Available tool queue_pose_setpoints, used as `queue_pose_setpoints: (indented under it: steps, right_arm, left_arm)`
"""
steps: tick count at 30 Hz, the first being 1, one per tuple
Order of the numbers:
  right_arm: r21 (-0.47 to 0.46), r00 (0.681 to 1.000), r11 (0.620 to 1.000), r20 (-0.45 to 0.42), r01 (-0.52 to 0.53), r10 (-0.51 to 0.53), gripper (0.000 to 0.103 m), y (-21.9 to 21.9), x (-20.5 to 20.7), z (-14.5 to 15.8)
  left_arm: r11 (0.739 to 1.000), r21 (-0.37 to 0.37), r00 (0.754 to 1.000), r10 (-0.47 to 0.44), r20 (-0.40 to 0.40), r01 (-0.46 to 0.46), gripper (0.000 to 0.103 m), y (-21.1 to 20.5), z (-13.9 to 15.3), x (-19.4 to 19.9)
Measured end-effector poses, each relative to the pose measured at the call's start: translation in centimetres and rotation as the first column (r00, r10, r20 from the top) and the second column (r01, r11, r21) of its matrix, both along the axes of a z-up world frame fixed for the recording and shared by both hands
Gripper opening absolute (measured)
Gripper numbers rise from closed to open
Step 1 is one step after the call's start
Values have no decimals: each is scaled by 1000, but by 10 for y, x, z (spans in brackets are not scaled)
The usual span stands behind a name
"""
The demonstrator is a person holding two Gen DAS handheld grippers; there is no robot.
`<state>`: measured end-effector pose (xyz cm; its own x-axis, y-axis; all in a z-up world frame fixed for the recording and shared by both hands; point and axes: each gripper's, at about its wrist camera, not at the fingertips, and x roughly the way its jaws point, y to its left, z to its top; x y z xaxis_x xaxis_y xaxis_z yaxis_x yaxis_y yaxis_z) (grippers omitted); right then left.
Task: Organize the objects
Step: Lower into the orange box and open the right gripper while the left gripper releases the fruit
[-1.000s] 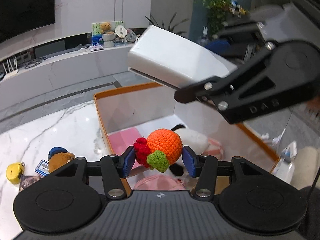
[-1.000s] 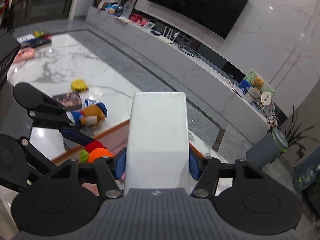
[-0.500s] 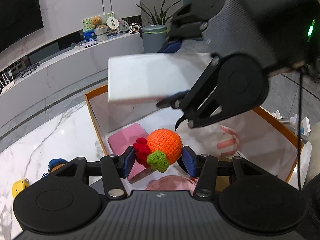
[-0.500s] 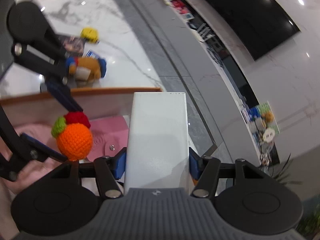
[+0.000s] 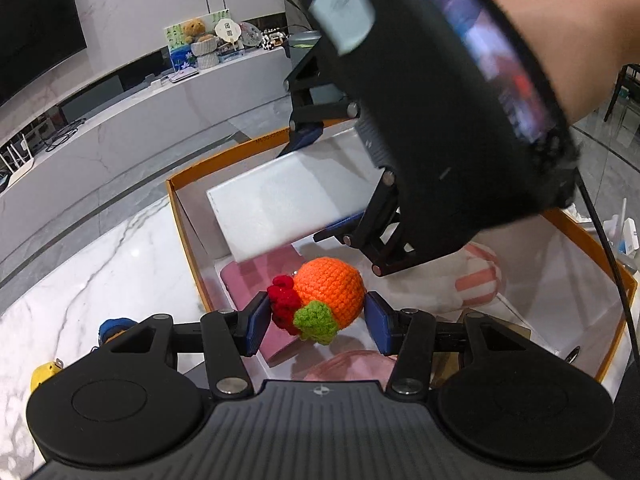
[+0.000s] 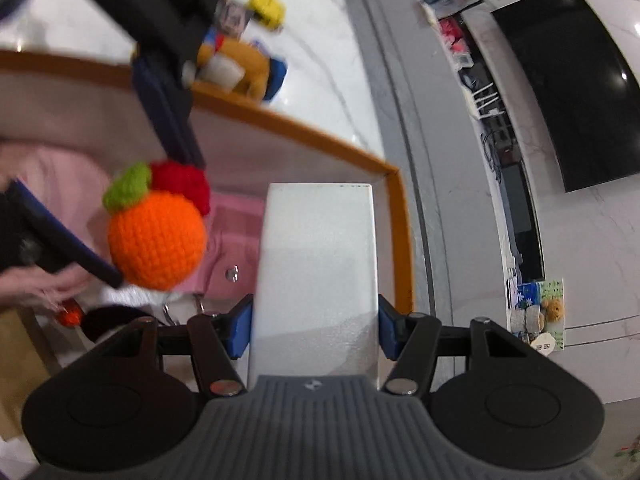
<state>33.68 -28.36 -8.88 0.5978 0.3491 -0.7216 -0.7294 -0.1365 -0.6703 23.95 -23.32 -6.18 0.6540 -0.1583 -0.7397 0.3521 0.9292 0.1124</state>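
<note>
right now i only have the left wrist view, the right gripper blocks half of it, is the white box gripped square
Observer: Yes. In the right wrist view the white box sits centred in the right gripper, one blue pad flat on each long side.
Operator: whats past the box rim on my left, i only see a blue and a yellow scrap
Observer: A plush bear in yellow and blue lies on the marble just outside the orange box rim, with a yellow object beyond it.
Operator: anything under my crochet orange
Observer: A pink wallet with a metal snap lies below the crochet orange.
</note>
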Motion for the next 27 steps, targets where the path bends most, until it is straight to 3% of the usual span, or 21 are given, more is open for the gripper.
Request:
queue_pose_setpoints:
  steps: [17, 22, 27]
  right_arm:
    - [-62, 999, 998, -28, -17, 15, 62, -3, 21, -21]
    - [-65, 1000, 998, -24, -20, 18, 63, -3, 20, -22]
    - [-61, 1000, 998, 4, -28, 29, 71, -4, 18, -23]
  left_arm:
    - [996, 85, 1000, -1, -16, 3, 62, -12, -7, 22]
    - [998, 69, 1000, 10, -5, -10, 76, -13, -4, 20]
    - [997, 73, 1000, 9, -2, -8, 78, -12, -3, 16]
